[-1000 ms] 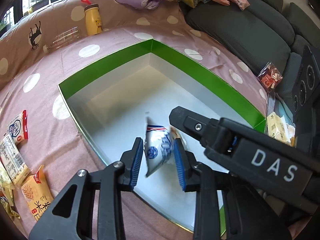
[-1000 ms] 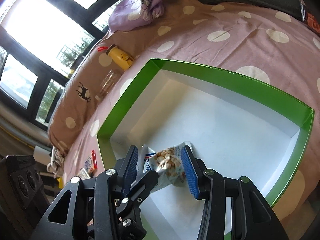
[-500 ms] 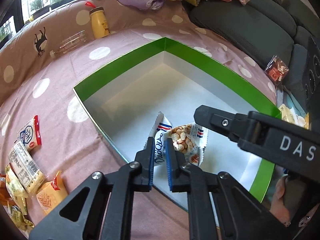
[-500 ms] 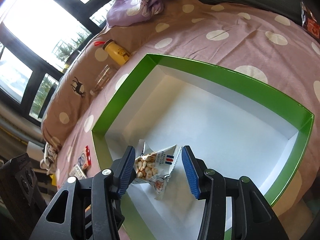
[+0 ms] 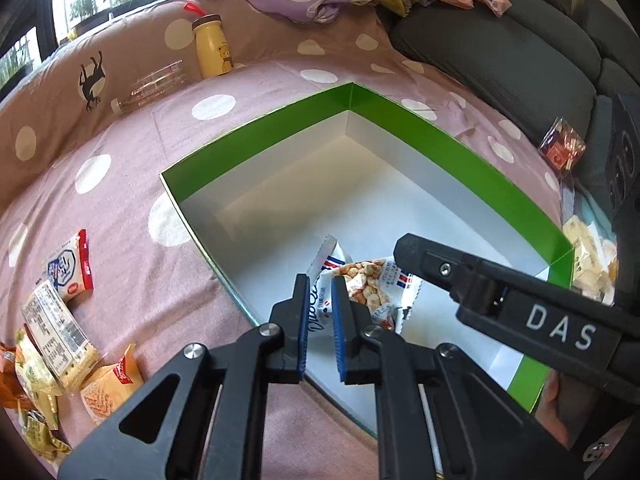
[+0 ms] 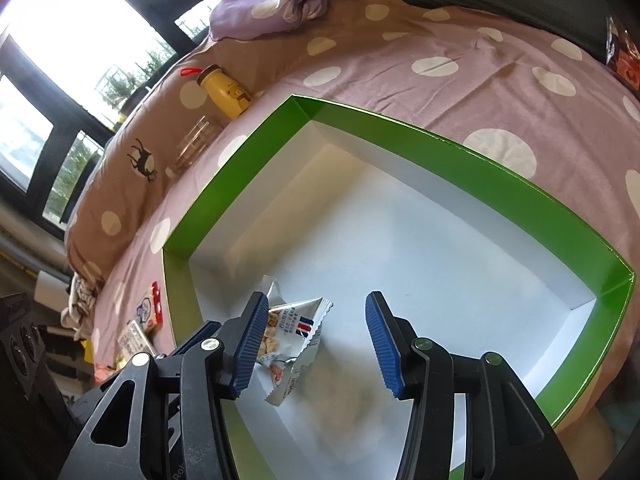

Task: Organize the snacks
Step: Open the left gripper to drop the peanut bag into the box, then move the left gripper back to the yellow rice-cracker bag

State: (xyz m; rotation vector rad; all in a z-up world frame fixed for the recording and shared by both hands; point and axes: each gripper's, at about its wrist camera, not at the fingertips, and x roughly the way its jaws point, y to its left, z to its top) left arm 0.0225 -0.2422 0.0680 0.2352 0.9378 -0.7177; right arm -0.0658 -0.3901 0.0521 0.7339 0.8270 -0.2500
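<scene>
Lying in the green box (image 5: 472,152): one snack packet (image 5: 372,288), pinched by left hand-held gripper (image 5: 320,312); right hand-held gripper (image 6: 316,336) opening.

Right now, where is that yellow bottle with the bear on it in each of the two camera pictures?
Left wrist view: the yellow bottle stands upper left, on the spotted cover beyond the green box's far corner.
Right wrist view: the yellow bottle lies left of centre, upper part, tilted in the picture, below the window.
Shared landmark: the clear plastic bottle lying beside it.
</scene>
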